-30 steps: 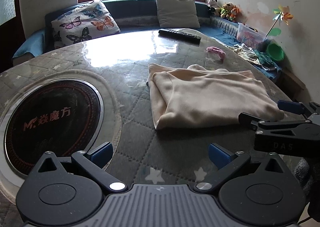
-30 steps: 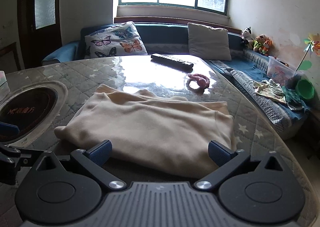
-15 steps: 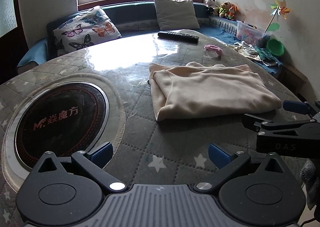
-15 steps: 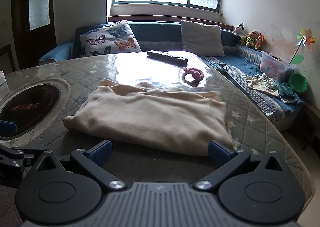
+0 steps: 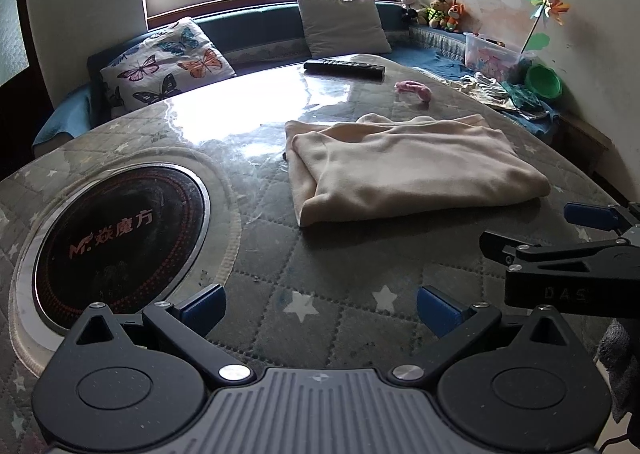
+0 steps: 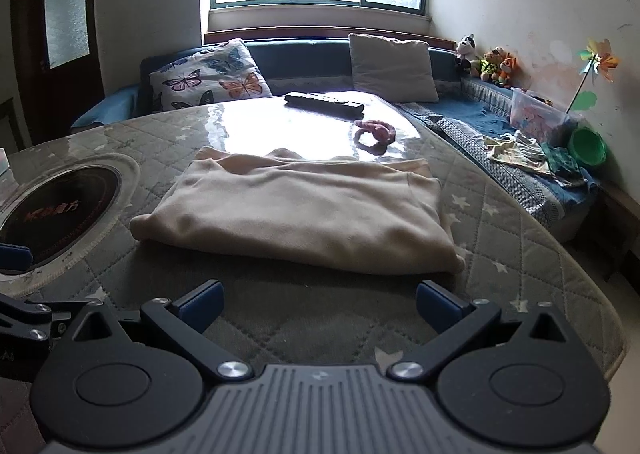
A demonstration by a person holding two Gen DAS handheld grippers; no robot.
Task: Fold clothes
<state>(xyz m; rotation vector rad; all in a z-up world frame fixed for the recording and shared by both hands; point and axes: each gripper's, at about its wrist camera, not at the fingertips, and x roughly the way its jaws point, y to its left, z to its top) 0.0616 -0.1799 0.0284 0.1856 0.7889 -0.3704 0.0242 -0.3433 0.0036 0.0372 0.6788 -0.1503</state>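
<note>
Clearly soft and floppy, the folded cream sweater wants pinching at its near corners; left claw and right claw both hang spread, empty.

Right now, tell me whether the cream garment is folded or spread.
Folded. The cream garment lies as a compact doubled rectangle, layered edges showing at its left side.

Both wrist views look low across the table toward the window at twelve o'clock, sharing the folded garment nearby.
</note>
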